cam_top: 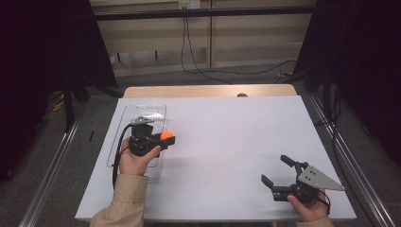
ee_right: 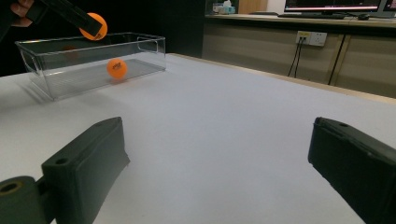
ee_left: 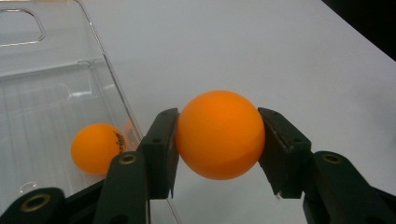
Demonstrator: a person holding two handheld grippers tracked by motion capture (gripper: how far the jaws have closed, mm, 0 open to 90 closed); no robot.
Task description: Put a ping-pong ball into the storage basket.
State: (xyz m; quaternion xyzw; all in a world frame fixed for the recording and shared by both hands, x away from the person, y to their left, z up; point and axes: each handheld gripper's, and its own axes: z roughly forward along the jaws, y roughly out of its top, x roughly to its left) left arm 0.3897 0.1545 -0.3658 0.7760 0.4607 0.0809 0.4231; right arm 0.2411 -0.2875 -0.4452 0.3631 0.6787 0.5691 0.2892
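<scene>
My left gripper [cam_top: 166, 138] is shut on an orange ball [ee_left: 219, 134], which it holds in the air just over the right wall of a clear plastic bin [cam_top: 124, 124]. The same held ball [ee_right: 93, 26] hangs above the bin's rim [ee_right: 93, 47] in the right gripper view. A second orange ball [ee_left: 97, 148] with dark print lies on the bin's floor, also seen as a ball [ee_right: 116, 68] through the clear wall. My right gripper [cam_top: 275, 169] rests near the table's front right corner, jaws wide open with nothing between them.
The white table top [cam_top: 227, 142] stretches between the two hands. A wooden strip [cam_top: 208, 91] runs along its far edge. Cables trail on the floor behind, and metal rails flank both sides of the table.
</scene>
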